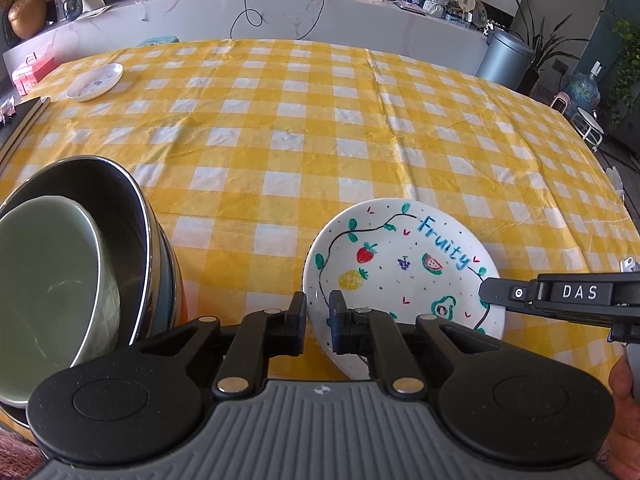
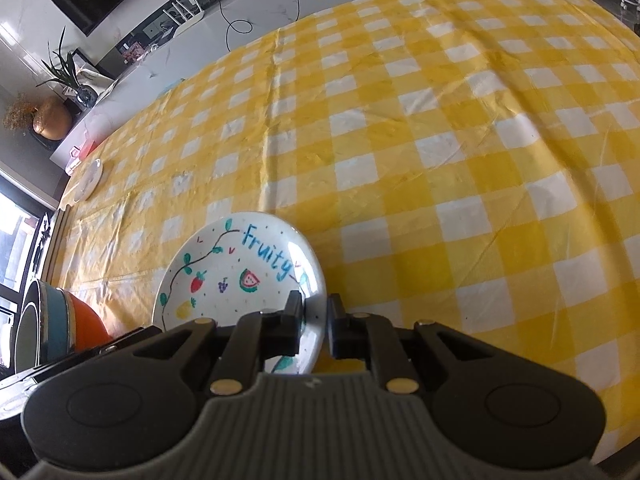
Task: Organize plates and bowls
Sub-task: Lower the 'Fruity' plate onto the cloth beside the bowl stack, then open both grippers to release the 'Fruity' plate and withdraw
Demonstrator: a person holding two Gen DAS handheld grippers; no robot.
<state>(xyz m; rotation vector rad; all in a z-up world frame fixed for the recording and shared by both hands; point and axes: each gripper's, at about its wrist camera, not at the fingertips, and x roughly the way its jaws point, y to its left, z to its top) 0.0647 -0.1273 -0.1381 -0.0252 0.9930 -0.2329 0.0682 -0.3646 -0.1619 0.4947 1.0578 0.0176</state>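
A white plate painted with fruit and the word "Fruity" is held at the near edge of the table. My left gripper is shut on its left rim, which sits between the two pads. The right gripper reaches in from the right and clamps the opposite rim. In the right wrist view that gripper is shut on the edge of the plate. To the left stands a stack of bowls: a pale green bowl inside a steel bowl, with blue and orange bowls below.
A small white plate lies at the far left of the yellow checked tablecloth. Dark flat items sit along the left table edge. A counter with a cable, plants and a bin runs behind the table.
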